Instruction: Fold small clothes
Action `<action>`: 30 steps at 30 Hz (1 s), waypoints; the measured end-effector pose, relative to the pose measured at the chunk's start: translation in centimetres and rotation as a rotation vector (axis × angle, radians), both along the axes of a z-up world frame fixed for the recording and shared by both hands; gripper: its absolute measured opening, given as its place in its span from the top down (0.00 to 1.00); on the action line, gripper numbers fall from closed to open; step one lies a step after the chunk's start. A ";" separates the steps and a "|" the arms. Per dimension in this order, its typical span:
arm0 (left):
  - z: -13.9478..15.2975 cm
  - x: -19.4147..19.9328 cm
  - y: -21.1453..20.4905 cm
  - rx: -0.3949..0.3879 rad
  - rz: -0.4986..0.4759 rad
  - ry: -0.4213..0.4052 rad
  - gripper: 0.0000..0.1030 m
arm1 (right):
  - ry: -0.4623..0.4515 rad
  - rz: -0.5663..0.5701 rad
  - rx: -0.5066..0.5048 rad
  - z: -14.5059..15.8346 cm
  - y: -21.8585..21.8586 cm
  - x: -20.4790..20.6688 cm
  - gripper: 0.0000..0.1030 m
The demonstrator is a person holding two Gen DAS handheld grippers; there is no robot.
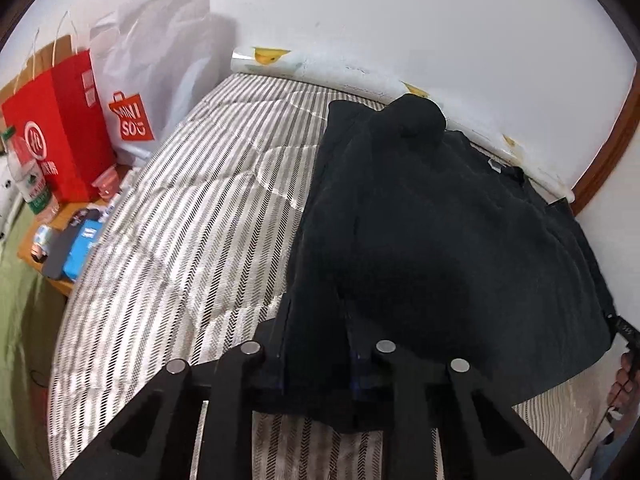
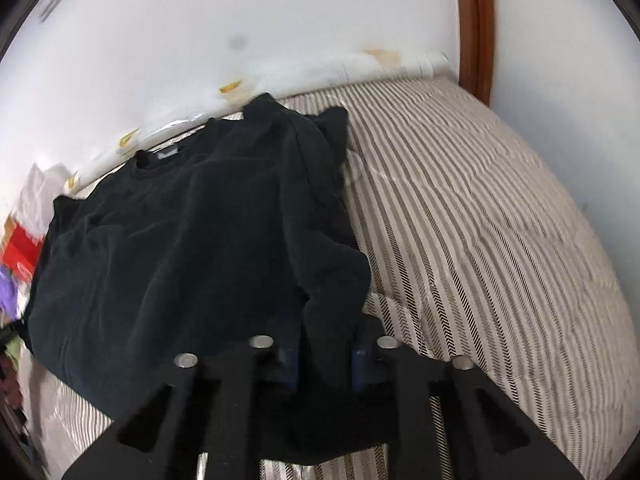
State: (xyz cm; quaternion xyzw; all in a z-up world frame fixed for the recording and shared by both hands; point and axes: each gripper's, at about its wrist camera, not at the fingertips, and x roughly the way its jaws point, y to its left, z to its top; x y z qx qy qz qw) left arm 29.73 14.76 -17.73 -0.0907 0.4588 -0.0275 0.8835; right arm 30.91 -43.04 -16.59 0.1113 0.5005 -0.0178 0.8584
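On the striped bed (image 1: 192, 216), a black T-shirt (image 1: 432, 216) lies collar toward the wall, its near hem bunched between the fingers of both the left hand-held gripper (image 1: 316, 364) and the right hand-held gripper (image 2: 324, 360), each pinching the cloth at one bottom corner.

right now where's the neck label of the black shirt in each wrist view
Left wrist: neck label sits upper right, near the wall.
Right wrist: neck label sits upper left, at the collar.
Shared landmark: the brown wooden frame beyond the striped bed.
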 end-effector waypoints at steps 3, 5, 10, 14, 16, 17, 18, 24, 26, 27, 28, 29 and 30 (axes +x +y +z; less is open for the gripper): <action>0.4 -0.5 -0.1 0.004 0.004 -0.003 0.83 | -0.001 -0.009 0.009 0.5 -0.3 -0.5 0.89; 0.8 -1.1 -0.2 0.000 0.004 -0.008 0.84 | 0.002 -0.028 0.037 0.8 -1.0 -1.1 0.90; 1.4 -3.4 -1.0 0.016 -0.018 -0.014 0.84 | -0.014 -0.041 0.031 2.0 -1.5 -3.4 0.90; 1.7 -6.1 -1.0 0.010 -0.032 -0.013 0.84 | -0.019 -0.048 0.024 2.9 -1.7 -5.8 0.90; 1.7 -7.7 -1.0 0.008 -0.038 -0.009 0.84 | -0.018 -0.050 0.024 3.3 -1.8 -7.0 0.90; 1.7 -8.5 -1.0 0.006 -0.039 -0.011 0.84 | -0.017 -0.051 0.022 3.5 -1.7 -7.7 0.90; 1.7 -9.5 -0.9 0.003 -0.042 -0.010 0.84 | -0.016 -0.051 0.019 3.6 -1.9 -8.8 0.90; 1.2 -13.4 -1.1 0.017 -0.070 -0.013 0.84 | -0.009 -0.052 0.019 3.7 -2.7 -13.7 0.90; 1.2 -13.8 -1.4 0.033 -0.071 -0.015 0.83 | -0.008 -0.056 0.020 3.7 -2.9 -14.8 0.90; 1.2 -13.9 -1.4 0.041 -0.069 -0.014 0.82 | -0.007 -0.058 0.017 3.6 -2.8 -15.2 0.89; 1.3 -13.9 -1.5 0.044 -0.069 -0.011 0.81 | -0.005 -0.059 0.015 3.7 -2.8 -15.4 0.87; 1.4 -14.1 -1.5 0.045 -0.070 -0.004 0.81 | 0.000 -0.061 0.014 3.7 -2.8 -15.7 0.87; 1.6 -14.2 -1.4 0.043 -0.069 0.003 0.79 | 0.004 -0.063 0.014 3.8 -2.8 -15.8 0.84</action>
